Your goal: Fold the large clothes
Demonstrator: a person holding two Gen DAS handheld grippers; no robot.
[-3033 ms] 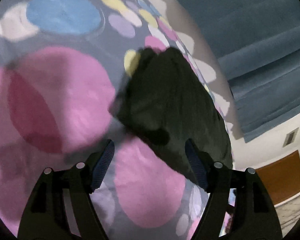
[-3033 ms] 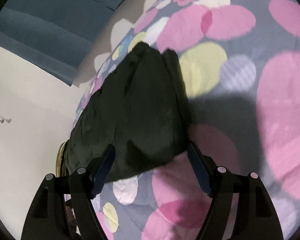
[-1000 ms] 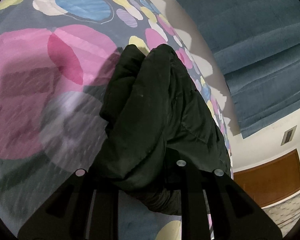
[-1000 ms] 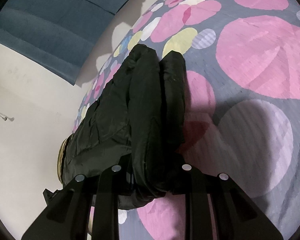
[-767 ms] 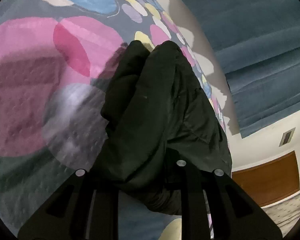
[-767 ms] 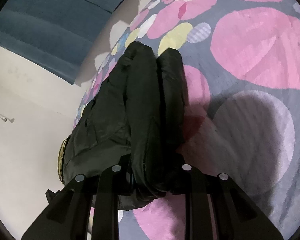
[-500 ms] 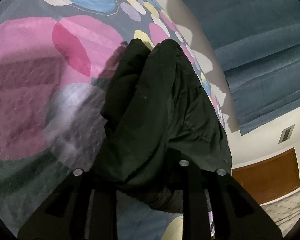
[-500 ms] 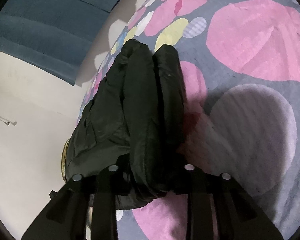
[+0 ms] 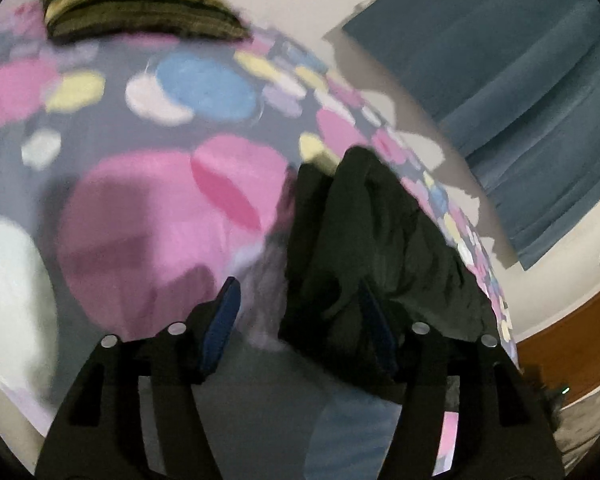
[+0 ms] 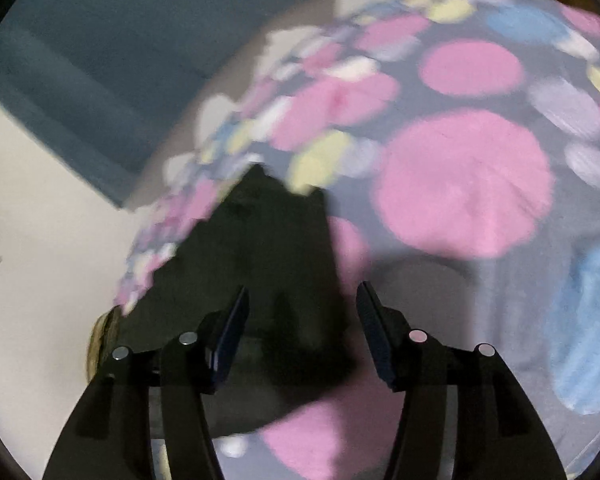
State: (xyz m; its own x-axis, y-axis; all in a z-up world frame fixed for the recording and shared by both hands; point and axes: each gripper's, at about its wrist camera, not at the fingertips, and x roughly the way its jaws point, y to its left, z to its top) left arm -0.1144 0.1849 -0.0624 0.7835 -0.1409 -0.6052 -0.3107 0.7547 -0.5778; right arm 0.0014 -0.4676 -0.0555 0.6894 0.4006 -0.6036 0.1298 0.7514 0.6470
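Observation:
A black folded garment (image 9: 380, 248) lies in a long bundle on a grey bedspread (image 9: 140, 208) with pink, yellow and blue dots. My left gripper (image 9: 300, 320) is open and empty, its right finger over the garment's near end. In the right wrist view the same black garment (image 10: 260, 248) lies ahead and to the left. My right gripper (image 10: 302, 328) is open and empty just above the garment's near end. Both views are blurred by motion.
A striped yellow and dark pillow (image 9: 140, 4) lies at the far end of the bed. A blue curtain (image 9: 520, 80) hangs on the wall beyond the bed. A wooden door (image 9: 572, 344) shows at the right. The bed edge (image 10: 148, 264) runs left of the garment.
Both grippers were shut on the black garment's near end. Both have opened, let it go and pulled back and up. The garment now rests on the bed.

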